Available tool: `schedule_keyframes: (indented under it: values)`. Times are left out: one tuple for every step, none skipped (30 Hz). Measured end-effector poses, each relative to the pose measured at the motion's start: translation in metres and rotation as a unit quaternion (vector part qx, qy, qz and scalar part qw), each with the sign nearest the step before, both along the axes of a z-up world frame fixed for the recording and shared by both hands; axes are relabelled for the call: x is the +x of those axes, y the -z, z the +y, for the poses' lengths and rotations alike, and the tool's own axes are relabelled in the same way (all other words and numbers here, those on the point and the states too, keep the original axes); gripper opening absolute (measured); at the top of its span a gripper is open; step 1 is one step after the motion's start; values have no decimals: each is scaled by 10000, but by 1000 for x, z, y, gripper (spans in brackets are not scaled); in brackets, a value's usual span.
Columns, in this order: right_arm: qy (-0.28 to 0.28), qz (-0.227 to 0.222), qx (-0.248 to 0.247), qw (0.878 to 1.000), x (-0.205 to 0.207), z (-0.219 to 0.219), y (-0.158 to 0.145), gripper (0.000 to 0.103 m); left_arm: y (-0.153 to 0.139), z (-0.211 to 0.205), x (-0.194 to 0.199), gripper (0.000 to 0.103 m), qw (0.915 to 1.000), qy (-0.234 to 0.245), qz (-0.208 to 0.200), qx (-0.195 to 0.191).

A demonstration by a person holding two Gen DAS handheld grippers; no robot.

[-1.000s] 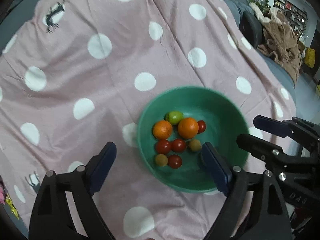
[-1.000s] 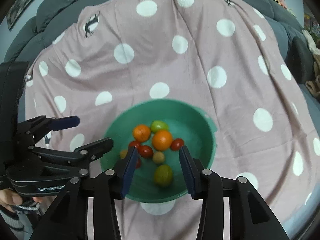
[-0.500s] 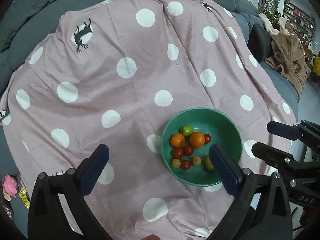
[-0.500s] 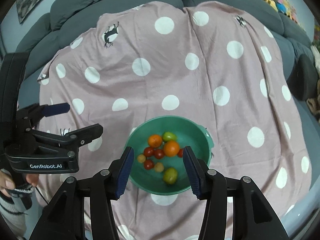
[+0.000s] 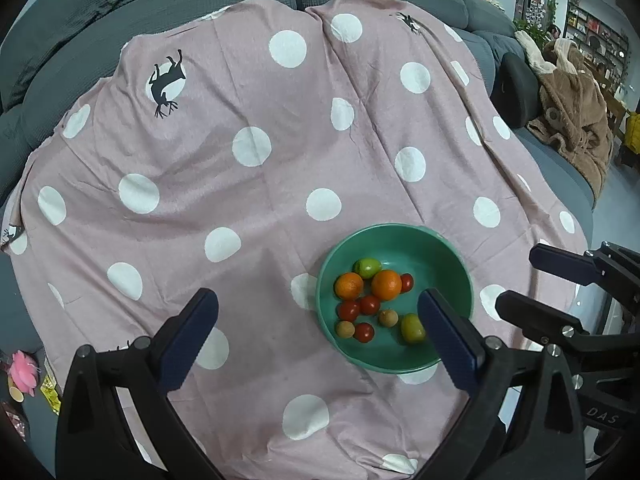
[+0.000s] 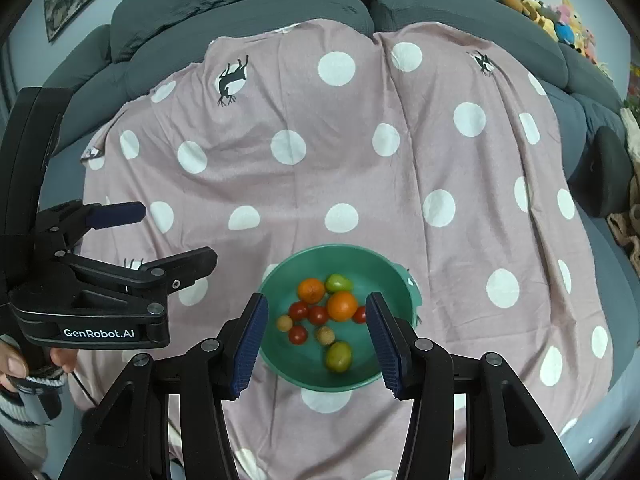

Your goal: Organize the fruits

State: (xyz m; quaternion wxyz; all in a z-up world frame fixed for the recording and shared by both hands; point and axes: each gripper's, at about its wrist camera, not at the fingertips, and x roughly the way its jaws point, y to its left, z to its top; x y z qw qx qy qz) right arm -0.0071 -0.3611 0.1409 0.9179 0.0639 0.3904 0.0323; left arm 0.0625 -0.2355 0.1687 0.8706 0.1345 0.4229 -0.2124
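A green bowl (image 5: 440, 248) (image 6: 384, 264) sits on the pink polka-dot cloth near its front edge. It holds two oranges (image 5: 386, 284) (image 6: 342, 306), several small red tomatoes (image 5: 369, 305) (image 6: 318, 315), two green fruits (image 5: 413, 328) (image 6: 339, 356) and two small brown ones (image 5: 388, 317) (image 6: 325, 335). My left gripper (image 5: 316, 332) is open and empty, high above the cloth, its right finger over the bowl's rim. My right gripper (image 6: 316, 344) is open and empty, high above the bowl. Each gripper shows in the other's view (image 6: 160, 236) (image 5: 532, 280).
The pink cloth (image 5: 260, 168) covers a grey sofa (image 6: 240, 12). A brown plush blanket (image 5: 576, 112) lies on the sofa at the right. Stuffed toys (image 6: 560, 20) line the sofa back. Small items lie on the floor at the left (image 5: 24, 372).
Both grippers have risen and pulled back from the bowl, which looks smaller now. A green fruit that lay between the right fingers now rests in the bowl.
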Motion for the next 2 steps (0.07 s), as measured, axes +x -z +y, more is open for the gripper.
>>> schedule_keyframes:
  values:
    - [0,1,5,10000,0,0,0,51,0,-1,0,101,10000,7,11,-8]
    - [0,1,11,10000,0,0,0,51,0,-1,0,101,10000,17,19,-14]
